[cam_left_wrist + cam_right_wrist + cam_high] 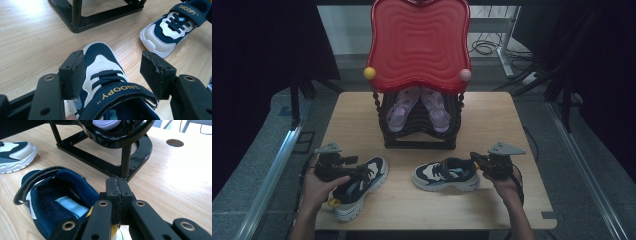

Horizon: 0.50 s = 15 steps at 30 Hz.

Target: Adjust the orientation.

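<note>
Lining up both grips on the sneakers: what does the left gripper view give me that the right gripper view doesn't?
Left gripper view: the left gripper with jaws open, straddling the left sneaker at its laces, SNOOPY strap readable.
Right gripper view: the right gripper with jaws shut, above the right sneaker heel opening; a purple sandal on the rack; a round hole in the table.
Both: the two sneakers, the black rack base, the wooden table.

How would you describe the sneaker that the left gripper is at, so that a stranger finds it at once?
Start at the black rack under the red tray, then look toward the table's near left corner. The navy and white sneaker lies there, angled, between the left gripper's open fingers. Its twin lies to its right.
</note>
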Each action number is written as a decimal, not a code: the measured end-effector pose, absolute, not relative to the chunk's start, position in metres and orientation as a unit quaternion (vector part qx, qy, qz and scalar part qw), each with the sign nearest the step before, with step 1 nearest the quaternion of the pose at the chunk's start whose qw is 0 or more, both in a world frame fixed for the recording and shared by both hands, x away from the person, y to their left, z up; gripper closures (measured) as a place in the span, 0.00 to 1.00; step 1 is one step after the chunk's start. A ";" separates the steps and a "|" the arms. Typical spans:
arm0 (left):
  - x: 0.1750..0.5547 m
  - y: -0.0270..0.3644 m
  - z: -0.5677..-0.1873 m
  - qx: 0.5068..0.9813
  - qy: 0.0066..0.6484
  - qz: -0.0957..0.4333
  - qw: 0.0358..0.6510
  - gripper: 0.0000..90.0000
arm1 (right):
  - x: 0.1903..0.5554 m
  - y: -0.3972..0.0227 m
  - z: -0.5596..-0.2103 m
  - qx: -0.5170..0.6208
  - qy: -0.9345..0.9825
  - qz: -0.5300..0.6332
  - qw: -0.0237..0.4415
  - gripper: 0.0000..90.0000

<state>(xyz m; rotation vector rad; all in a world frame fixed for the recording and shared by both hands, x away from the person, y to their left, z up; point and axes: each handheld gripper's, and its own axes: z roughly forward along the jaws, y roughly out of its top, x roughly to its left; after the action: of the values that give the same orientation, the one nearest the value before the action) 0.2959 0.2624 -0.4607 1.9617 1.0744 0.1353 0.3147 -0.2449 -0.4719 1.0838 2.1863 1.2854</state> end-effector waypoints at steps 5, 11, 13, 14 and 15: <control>0.296 0.265 -0.460 0.787 0.433 0.056 0.437 0.41 | 0.308 -0.246 -0.471 0.382 0.783 0.453 0.189 1.00; 0.296 0.263 -0.461 0.789 0.432 0.053 0.434 0.41 | 0.314 -0.247 -0.475 0.379 0.787 0.450 0.186 1.00; 0.296 0.262 -0.462 0.789 0.432 0.053 0.433 0.41 | 0.318 -0.245 -0.479 0.380 0.791 0.444 0.182 1.00; 0.296 0.262 -0.462 0.789 0.432 0.052 0.433 0.41 | 0.319 -0.244 -0.480 0.380 0.793 0.441 0.181 1.00; 0.297 0.262 -0.462 0.789 0.432 0.053 0.433 0.41 | 0.319 -0.243 -0.482 0.380 0.794 0.439 0.181 1.00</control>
<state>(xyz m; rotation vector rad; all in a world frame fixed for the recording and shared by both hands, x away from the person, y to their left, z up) 0.2965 0.2624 -0.4618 1.9672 1.0773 0.1312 0.3194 -0.2430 -0.4818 1.0718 2.2412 1.2408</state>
